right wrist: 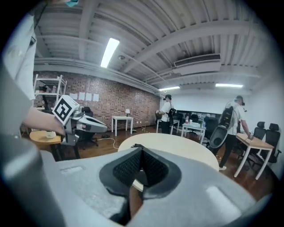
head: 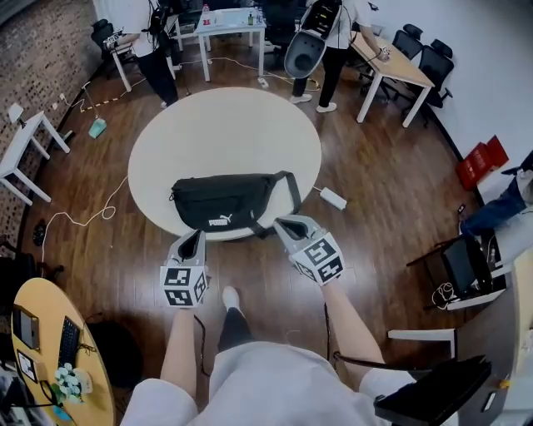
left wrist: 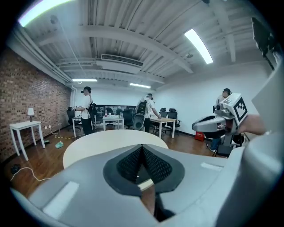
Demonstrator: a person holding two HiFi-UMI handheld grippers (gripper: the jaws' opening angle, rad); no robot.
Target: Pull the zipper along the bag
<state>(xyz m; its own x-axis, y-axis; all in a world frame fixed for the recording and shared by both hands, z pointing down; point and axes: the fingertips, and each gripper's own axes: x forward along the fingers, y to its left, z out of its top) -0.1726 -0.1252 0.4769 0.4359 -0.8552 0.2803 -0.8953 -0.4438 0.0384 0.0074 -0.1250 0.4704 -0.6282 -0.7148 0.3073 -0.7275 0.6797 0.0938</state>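
A black waist bag (head: 229, 201) with a white logo lies on the near part of the round white table (head: 225, 133), its strap looped at its right end. I cannot make out its zipper. My left gripper (head: 193, 235) hovers just before the bag's lower left edge, with its jaws shut and nothing between them (left wrist: 142, 147). Off the bag's lower right corner, my right gripper (head: 284, 222) has its jaws together as well and is empty (right wrist: 142, 150). A dark sliver of the bag (right wrist: 134, 145) peeks over the right jaws. Each gripper view shows the other gripper (left wrist: 222, 122) (right wrist: 77, 122) off to one side.
A white power strip (head: 333, 198) and cables lie on the wooden floor beside the table. Beyond it, people stand among white desks (head: 233, 25) and office chairs. A small round wooden table (head: 50, 349) with a keyboard is at the near left, and dark chairs are at the near right.
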